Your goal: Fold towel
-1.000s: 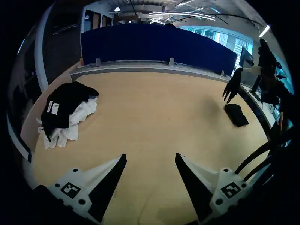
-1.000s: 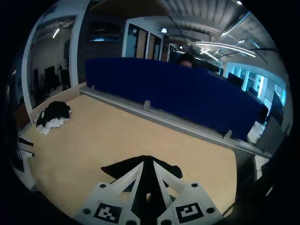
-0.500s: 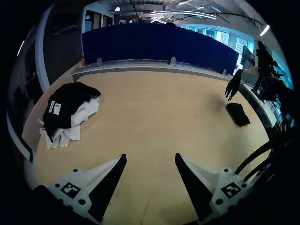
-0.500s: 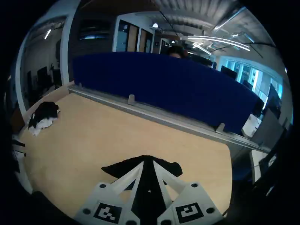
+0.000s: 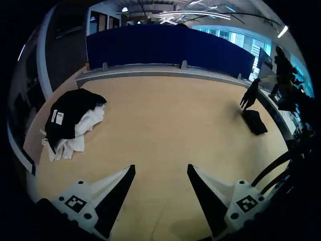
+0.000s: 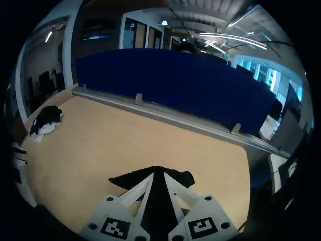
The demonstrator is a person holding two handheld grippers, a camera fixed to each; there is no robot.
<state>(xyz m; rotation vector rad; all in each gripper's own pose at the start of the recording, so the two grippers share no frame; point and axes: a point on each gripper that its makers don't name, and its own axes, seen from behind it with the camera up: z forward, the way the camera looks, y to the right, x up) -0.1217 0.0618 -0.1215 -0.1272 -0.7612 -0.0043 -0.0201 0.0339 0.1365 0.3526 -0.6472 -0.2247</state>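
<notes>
Nearest me, the left gripper (image 5: pixel 160 166) hangs low over the near edge of the desk (image 5: pixel 168 120). Its fingers are spread wide with nothing between them. A little further in on its left lies a pile (image 5: pixel 72 120) of black and white cloths, loosely heaped with the black on top.

Over at the right end of the desk, the right gripper (image 6: pixel 159 168) has its fingers pressed together. A black towel (image 6: pixel 124 181) spreads out to either side of the tips. I take it they are clamped on an edge of it, though the contact itself is hidden between the pads. In the left gripper view the towel droops in limp points just above a folded towel (image 5: pixel 253 121). That one lies flat near the desk's right edge, and I cannot tell whether the two touch.

The held towel looks light and soft, with no shape of its own. Pinched at one spot it will sag and bunch rather than hang square. It wants a hold on two corners of one edge, one gripper to each, so it can be laid out flat before any fold. There is nothing fragile about it, and the fabric should not slip in the pads. The left gripper is well apart from it, with most of the desk between them.

Beyond, a blue divider (image 5: pixel 168 44) runs along the desk's far edge.
</notes>
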